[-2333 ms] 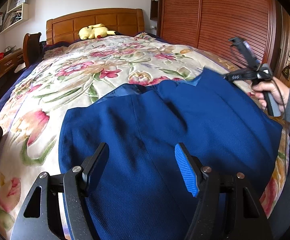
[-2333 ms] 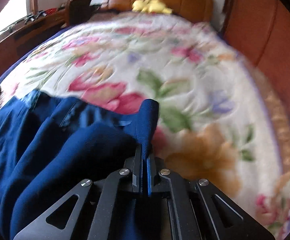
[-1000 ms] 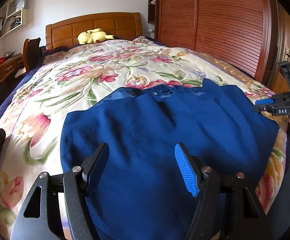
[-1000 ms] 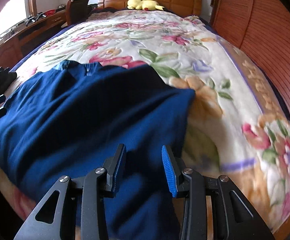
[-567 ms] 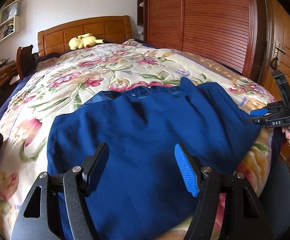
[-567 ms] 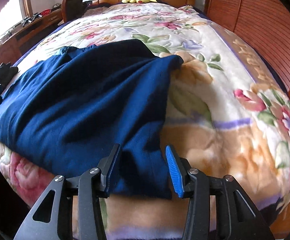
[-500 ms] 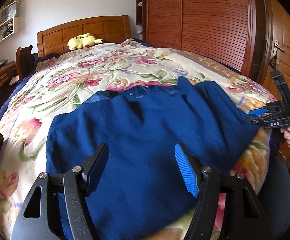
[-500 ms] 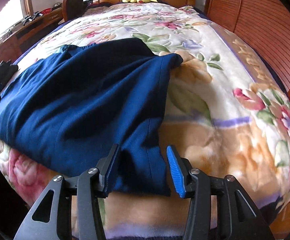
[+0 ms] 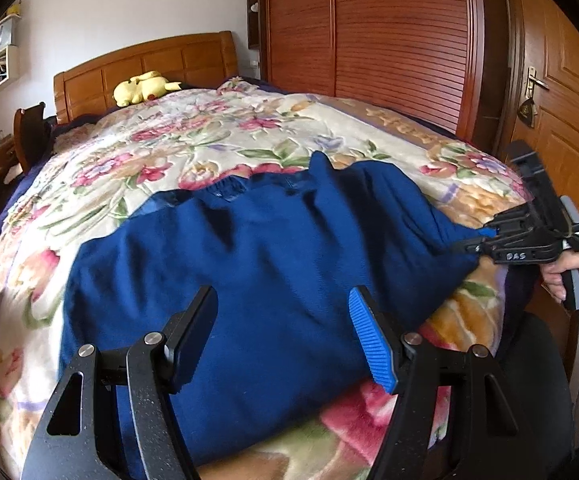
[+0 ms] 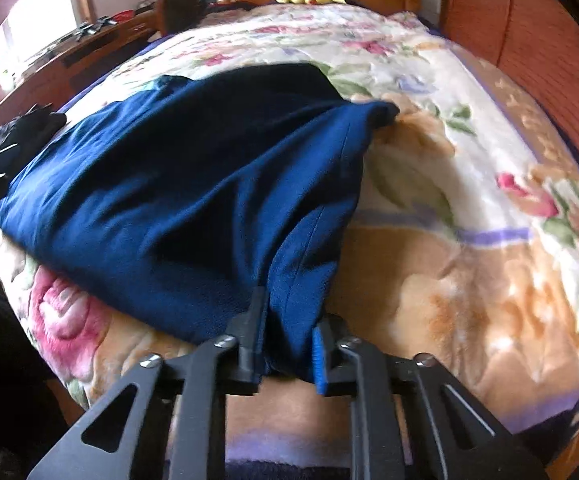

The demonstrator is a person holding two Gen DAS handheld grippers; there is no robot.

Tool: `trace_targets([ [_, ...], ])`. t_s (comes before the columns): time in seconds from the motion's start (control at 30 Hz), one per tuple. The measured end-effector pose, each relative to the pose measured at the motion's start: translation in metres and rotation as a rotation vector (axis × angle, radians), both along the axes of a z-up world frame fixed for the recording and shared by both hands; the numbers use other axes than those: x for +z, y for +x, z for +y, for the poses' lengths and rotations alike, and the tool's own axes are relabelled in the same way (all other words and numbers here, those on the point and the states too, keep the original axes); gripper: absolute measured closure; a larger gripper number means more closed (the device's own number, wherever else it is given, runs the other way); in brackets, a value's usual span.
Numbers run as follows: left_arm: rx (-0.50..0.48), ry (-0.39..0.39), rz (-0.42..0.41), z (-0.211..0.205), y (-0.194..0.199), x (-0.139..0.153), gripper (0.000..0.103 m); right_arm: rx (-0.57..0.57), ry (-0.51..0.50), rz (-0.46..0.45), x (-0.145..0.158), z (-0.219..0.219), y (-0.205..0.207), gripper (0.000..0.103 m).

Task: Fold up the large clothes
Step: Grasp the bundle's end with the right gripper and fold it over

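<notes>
Cloth gathered at the near right corner of the blue garment (image 10: 193, 184) is pinched between the fingers of the right gripper (image 10: 285, 344), whose jaws are drawn in narrow around a bunched fold. From those tongs the garment runs away toward 11 o'clock in the right wrist view, across the floral blanket (image 10: 469, 240). Its long axis appears to lie across the foot of the bed, from about 9 to 3 o'clock in the left wrist view, with the collar edge at the far side near 12 o'clock.

The left gripper (image 9: 283, 332) hovers with its jaws spread wide and nothing between them; the garment (image 9: 265, 264) lies directly ahead and below, its near hem toward 6 o'clock. The right gripper (image 9: 473, 245) is seen at 3 o'clock in that view, at the garment's corner. The left corner, near 9 o'clock, is judged to be nearer the left gripper, and the coming move is judged to turn on that corner being taken.

The fabric is a dense, matte weave with a fine grain and a stitched seam along the gripped edge; soft ridges and shallow folds are spread across it. The blanket is plush and raised in pattern. A yellow plush toy (image 9: 143, 86) rests by the wooden headboard (image 9: 161, 62) at 11 o'clock.
</notes>
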State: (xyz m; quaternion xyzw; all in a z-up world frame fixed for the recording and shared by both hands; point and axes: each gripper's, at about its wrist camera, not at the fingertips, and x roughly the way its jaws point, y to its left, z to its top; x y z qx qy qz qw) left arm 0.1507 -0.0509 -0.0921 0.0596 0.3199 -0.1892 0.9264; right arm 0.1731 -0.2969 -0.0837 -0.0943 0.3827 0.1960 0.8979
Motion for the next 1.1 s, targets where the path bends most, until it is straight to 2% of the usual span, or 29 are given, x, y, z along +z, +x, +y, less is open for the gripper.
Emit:
trace_targets([
  [0.1,0.003,-0.004,0.018,-0.006,0.007,-0.005,0.034,-0.012,0.008,-0.064,0.016,-0.006,-0.010,0.093],
  [0.3,0.002,0.004,0.056,-0.012,0.011,-0.018,0.034,-0.047,0.009,-0.021,0.004,-0.002,-0.005,0.093],
  [0.47,0.015,0.010,0.099,-0.009,0.016,-0.030,0.034,-0.068,0.051,-0.006,0.002,-0.005,-0.002,0.091],
  [0.73,0.042,0.004,0.132,-0.002,0.025,-0.040,0.034,-0.110,0.023,0.001,-0.004,0.006,0.003,0.069],
  [0.8,0.046,0.004,0.139,-0.002,0.027,-0.042,0.034,-0.122,0.009,-0.003,-0.005,0.009,0.005,0.057],
  [0.9,0.050,0.009,0.148,-0.003,0.029,-0.045,0.034,-0.141,-0.001,0.006,-0.010,0.012,0.010,0.045],
  [1.1,0.055,0.013,0.161,-0.004,0.032,-0.049,0.032,-0.131,0.070,0.066,-0.018,0.012,0.018,0.043],
])
